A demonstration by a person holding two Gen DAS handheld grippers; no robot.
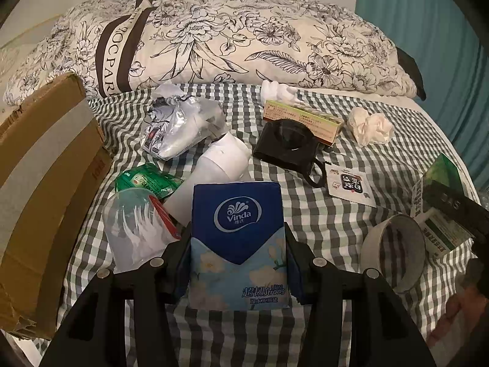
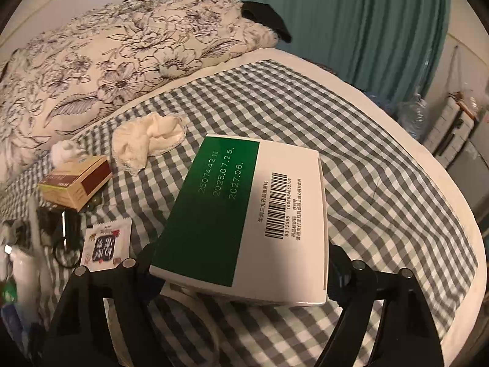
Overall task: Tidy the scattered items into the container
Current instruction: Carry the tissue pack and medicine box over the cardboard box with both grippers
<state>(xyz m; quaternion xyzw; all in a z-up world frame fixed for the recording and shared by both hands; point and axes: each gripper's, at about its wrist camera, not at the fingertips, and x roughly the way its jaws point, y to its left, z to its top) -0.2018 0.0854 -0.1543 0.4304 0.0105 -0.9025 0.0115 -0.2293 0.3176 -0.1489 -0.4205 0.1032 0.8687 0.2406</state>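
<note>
My left gripper [image 1: 238,241] is shut on a blue Vinda tissue pack [image 1: 238,229], held upright above the checked bedsheet. The cardboard box [image 1: 45,183] stands to its left. My right gripper [image 2: 241,260] is shut on a green and white medicine box [image 2: 244,214], held above the sheet; this box also shows at the right edge of the left wrist view [image 1: 440,202]. Scattered on the bed are a clear plastic cup [image 1: 134,229], a white paper roll [image 1: 211,171], a green packet [image 1: 146,180], a black mug [image 1: 287,146], a tape roll [image 1: 394,257] and crumpled tissues [image 1: 369,125].
A floral quilt [image 1: 229,39] lies across the back of the bed. A yellow carton [image 1: 302,119], a silver plastic bag [image 1: 180,125] and a small sachet [image 1: 351,186] lie mid-bed. A teal curtain [image 2: 366,30] hangs at the right, past the bed's edge.
</note>
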